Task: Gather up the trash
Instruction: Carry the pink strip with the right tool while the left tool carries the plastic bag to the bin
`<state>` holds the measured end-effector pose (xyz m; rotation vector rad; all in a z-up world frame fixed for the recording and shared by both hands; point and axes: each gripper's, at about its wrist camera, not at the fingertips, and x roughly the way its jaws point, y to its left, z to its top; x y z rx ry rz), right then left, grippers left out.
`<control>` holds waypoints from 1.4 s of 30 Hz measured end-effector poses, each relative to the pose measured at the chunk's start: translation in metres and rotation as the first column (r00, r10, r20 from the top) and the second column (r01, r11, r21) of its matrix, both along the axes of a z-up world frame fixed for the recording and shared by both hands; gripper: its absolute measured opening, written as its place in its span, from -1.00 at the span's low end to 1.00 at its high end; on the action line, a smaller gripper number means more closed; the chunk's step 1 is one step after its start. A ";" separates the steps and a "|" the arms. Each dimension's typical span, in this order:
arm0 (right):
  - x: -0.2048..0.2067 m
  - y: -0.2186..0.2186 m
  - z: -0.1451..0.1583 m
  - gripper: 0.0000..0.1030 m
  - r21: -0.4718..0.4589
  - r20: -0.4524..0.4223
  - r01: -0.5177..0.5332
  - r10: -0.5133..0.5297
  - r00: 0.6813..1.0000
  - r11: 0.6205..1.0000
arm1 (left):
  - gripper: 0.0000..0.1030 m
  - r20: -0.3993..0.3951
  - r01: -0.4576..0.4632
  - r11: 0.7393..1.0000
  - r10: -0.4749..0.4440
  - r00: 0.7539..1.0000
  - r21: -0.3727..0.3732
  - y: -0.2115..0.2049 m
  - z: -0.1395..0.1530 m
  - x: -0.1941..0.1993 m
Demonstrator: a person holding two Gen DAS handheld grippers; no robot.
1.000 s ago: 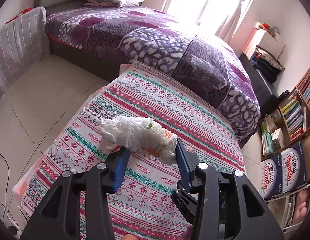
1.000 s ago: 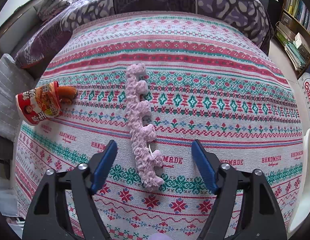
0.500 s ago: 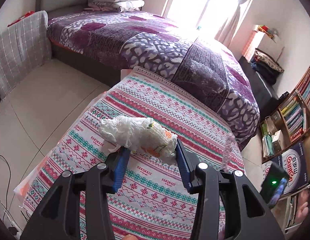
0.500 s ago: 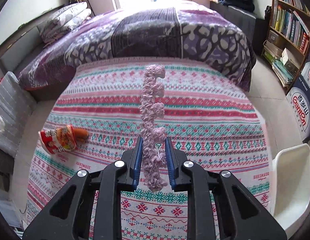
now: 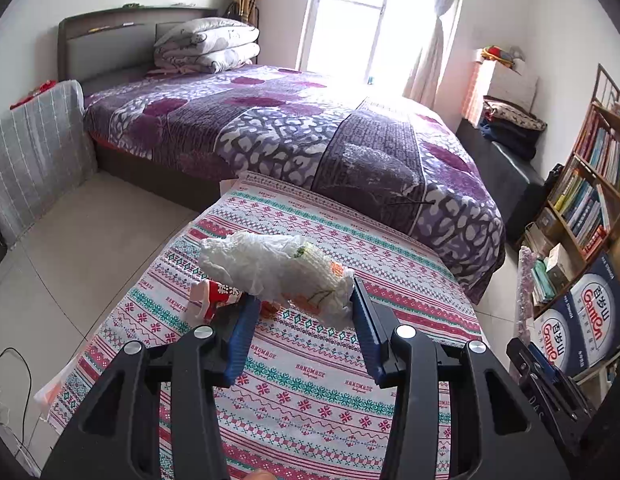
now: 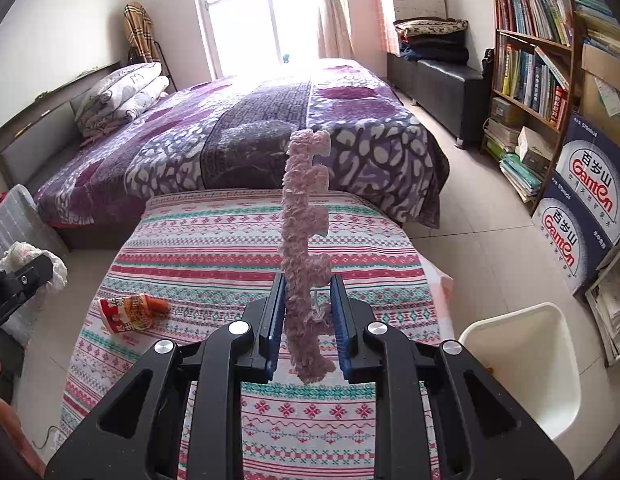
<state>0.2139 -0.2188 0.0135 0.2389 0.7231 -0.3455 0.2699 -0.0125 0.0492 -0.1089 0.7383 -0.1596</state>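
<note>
My left gripper (image 5: 301, 316) is shut on a crumpled white plastic bag (image 5: 277, 268) and holds it above the patterned tablecloth (image 5: 310, 380). My right gripper (image 6: 307, 316) is shut on a long pink fluffy strip (image 6: 303, 220) that stands upright above the cloth. A red crumpled snack wrapper (image 6: 127, 312) lies on the cloth at the left; it also shows in the left wrist view (image 5: 213, 298) under the bag. The strip and right gripper show at the right edge of the left wrist view (image 5: 524, 292). A white bin (image 6: 522, 364) stands on the floor at the lower right.
A bed with a purple blanket (image 6: 249, 132) stands behind the table. A bookshelf (image 6: 542, 48) and printed cardboard boxes (image 6: 582, 208) line the right wall. A grey covered object (image 5: 33, 148) stands at the left on the tiled floor.
My right gripper closed on the pink strip and lifted it off the cloth. Both grippers have risen and tilted up, with the bag still in the left one.
</note>
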 end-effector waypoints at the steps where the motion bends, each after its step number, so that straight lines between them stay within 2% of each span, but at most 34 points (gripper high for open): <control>1: -0.004 -0.002 0.000 -0.58 -0.011 0.002 0.010 -0.010 1.000 1.000 | -0.12 0.010 0.006 1.000 -0.007 1.000 0.010 -0.006 -0.001 -0.003; 5: -0.019 -0.014 -0.003 -0.58 -0.037 0.023 0.053 -0.052 0.998 0.998 | -0.12 0.030 0.033 0.998 -0.034 0.999 0.049 -0.025 -0.007 -0.014; 11: -0.033 -0.037 -0.009 -0.58 -0.011 0.035 0.090 -0.089 0.995 0.996 | -0.12 0.050 0.064 0.994 -0.068 0.996 0.084 -0.046 -0.015 -0.023; 16: -0.046 -0.052 -0.004 -0.57 -0.006 0.060 0.109 -0.108 0.992 0.994 | -0.12 0.062 0.082 0.993 -0.087 0.994 0.090 -0.061 -0.017 -0.029; 26: -0.064 -0.084 -0.003 -0.56 0.028 0.051 0.188 -0.190 0.981 0.982 | -0.12 0.072 0.135 0.985 -0.143 0.987 0.108 -0.088 -0.020 -0.040; 35: -0.081 -0.120 -0.017 -0.56 0.108 -0.023 0.296 -0.295 0.955 0.949 | -0.12 0.062 0.199 0.975 -0.206 0.977 0.101 -0.118 -0.022 -0.049; 42: -0.100 -0.156 -0.031 -0.52 0.172 -0.104 0.406 -0.393 0.913 0.897 | -0.12 0.049 0.268 0.958 -0.274 0.961 0.098 -0.149 -0.027 -0.065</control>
